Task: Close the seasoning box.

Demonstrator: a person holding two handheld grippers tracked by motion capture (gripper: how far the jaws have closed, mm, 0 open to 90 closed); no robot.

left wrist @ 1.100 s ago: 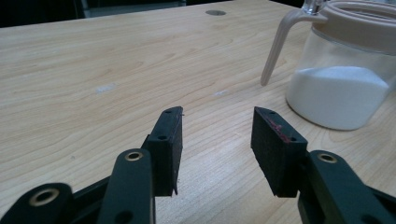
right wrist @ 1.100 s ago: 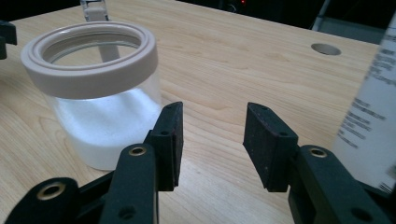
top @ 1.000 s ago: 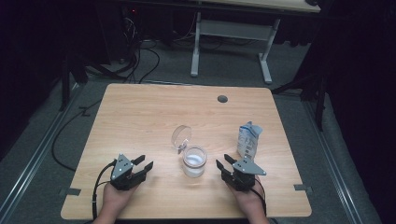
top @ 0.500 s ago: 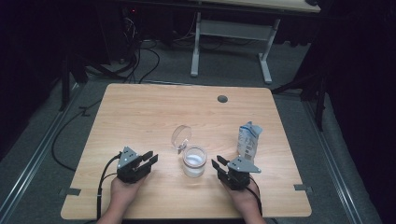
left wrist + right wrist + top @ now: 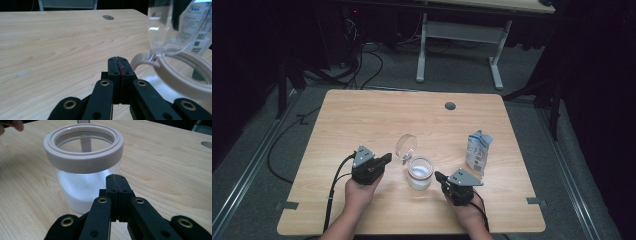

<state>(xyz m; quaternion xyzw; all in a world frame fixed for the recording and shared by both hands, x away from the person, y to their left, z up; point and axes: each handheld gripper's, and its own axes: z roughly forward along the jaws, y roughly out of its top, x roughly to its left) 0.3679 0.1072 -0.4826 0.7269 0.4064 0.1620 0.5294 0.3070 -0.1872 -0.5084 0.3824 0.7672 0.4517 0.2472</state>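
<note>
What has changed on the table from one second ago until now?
The left gripper has moved up the table toward the open jar, and its jaws have just been closing; they are now shut with nothing between them. The right gripper has closed the same way, empty, near the jar. The jar, its raised lid and the carton stayed in place.

Wooden table (image 5: 362,120) carries 1 open jar (image 5: 420,174) and 1 carton (image 5: 478,151).

I can't read any text from here. The carton (image 5: 478,151) at the table's right carries blue lettering, fine print and a QR code (image 5: 200,43), seen through the jar's raised clear lid (image 5: 162,27), but all of it is too blurred to make out.
</note>
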